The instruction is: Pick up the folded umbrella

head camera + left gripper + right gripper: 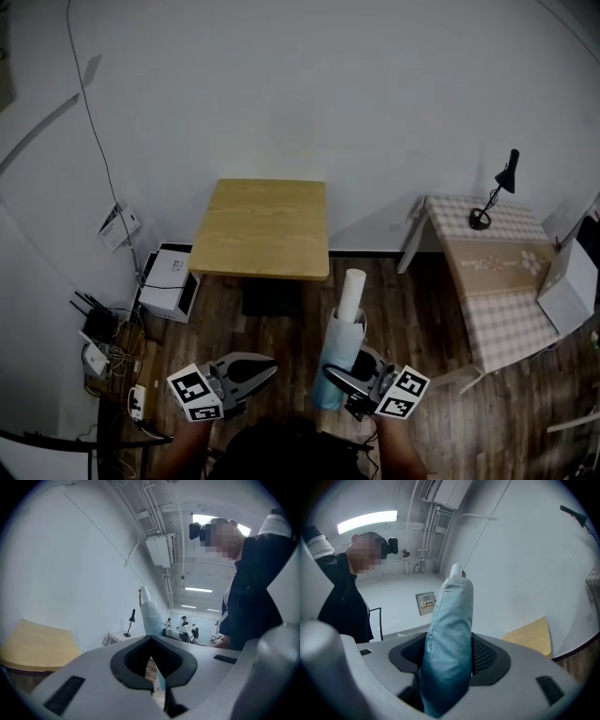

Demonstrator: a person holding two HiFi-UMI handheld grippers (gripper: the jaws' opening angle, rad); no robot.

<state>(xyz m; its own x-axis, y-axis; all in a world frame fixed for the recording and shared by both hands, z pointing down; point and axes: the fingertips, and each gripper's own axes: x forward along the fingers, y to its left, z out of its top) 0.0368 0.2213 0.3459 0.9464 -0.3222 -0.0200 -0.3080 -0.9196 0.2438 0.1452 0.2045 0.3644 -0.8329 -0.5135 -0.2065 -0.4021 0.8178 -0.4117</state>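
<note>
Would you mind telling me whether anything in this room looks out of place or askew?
Nothing looks spilled or damaged. The only untidy spot is the floor by the left wall: a tangle of cables and small devices beside the white printer.

Left gripper (270,369) has jaws together; right gripper (336,376) jaws clamp the folded umbrella (343,330).

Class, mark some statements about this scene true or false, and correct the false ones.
1. The right gripper is clamped on the folded umbrella. True.
2. The umbrella lies on the wooden table. False: it is held upright in the air, in front of the table.
3. A black desk lamp stands on the checked table. True.
4. The left gripper holds the umbrella's white handle. False: it holds nothing.
</note>
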